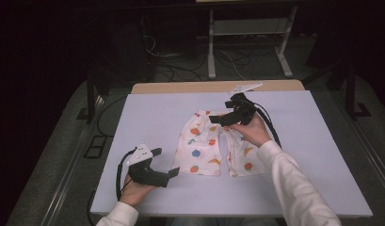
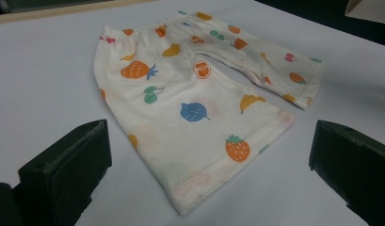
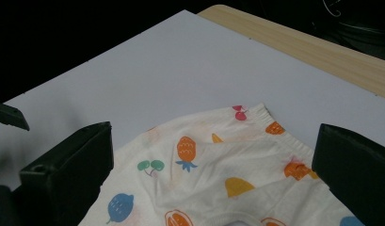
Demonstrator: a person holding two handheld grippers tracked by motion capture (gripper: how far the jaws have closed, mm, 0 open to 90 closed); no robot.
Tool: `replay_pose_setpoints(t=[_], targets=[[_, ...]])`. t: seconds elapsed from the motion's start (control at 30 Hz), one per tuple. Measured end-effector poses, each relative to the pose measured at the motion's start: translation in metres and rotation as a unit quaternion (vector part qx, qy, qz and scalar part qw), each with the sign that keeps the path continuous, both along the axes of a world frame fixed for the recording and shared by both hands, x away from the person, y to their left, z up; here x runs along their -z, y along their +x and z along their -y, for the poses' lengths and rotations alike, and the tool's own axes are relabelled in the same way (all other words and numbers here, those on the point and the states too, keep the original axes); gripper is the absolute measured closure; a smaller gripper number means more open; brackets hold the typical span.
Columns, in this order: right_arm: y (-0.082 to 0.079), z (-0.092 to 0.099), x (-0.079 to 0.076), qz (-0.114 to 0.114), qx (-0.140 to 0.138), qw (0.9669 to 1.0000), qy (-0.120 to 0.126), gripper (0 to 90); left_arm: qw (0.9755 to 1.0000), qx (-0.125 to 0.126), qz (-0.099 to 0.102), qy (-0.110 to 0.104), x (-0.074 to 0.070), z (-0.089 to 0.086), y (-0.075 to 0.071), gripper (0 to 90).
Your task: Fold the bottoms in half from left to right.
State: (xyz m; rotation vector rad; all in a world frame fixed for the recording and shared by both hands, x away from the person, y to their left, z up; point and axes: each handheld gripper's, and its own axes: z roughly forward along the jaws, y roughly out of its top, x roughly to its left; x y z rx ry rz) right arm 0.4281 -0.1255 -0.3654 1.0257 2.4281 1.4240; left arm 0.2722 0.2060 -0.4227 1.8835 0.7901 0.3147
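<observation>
a pair of small fruit-print shorts point(image 1: 213, 147) lay flat in the middle of the high view, on the white board that covered the table point(image 1: 148, 113). the waistband was toward the upper part of the frame and the two legs pointed down toward the person.

the left hand-held gripper point(image 1: 167, 173) was in the lower left of the high view, just beside the hem of the left leg but not touching it. its jaws stood wide apart (in the left gripper view the whole garment point(image 2: 199, 94) showed between them). the right hand-held gripper point(image 1: 218, 119) hovered over the waistband at the upper centre, jaws also apart, with nothing between them. in the right gripper view the elastic edge point(image 3: 256, 115) was a little ahead of the jaws.

the shorts looked thin, soft and very light, so i judged they would fold and sag when lifted and could slide on the smooth board. the best places to hold seemed the waistband corners or the stitched hems, where the cloth is thicker. a pinch in the middle would probably catch one layer only.
</observation>
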Motion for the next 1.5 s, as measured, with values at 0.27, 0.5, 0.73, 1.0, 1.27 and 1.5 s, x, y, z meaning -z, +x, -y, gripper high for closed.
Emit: replay_pose_setpoints(t=[0.27, 0.5, 0.73, 1.0, 1.27, 1.5], targets=[[0.012, -0.012, 0.005, -0.006, 0.002, 0.9999, -0.01, 0.0, 1.0, 0.0, -0.001, -0.002, 0.0, 0.0, 0.0, 0.0], [0.022, -0.022, 0.006, -0.006, 0.003, 0.9999, -0.013, 0.0, 1.0, 0.001, -0.001, -0.002, 0.0, 0.0, 0.0, 0.0], [0.031, -0.03, 0.009, -0.007, 0.005, 0.9999, -0.014, 0.0, 1.0, 0.001, -0.001, -0.002, 0.0, 0.0, 0.001, 0.0], [0.042, -0.037, 0.02, -0.007, 0.018, 0.9996, -0.022, 0.0, 1.0, 0.0, -0.002, -0.002, 0.001, -0.001, 0.001, 0.0], [0.054, -0.045, 0.027, -0.012, 0.026, 0.9991, -0.032, 0.0, 1.0, 0.001, -0.003, -0.002, 0.001, 0.0, 0.002, 0.0], [0.065, -0.053, 0.034, -0.017, 0.033, 0.9987, -0.036, 0.0, 1.0, 0.005, -0.004, -0.002, 0.002, 0.0, 0.003, 0.0]])
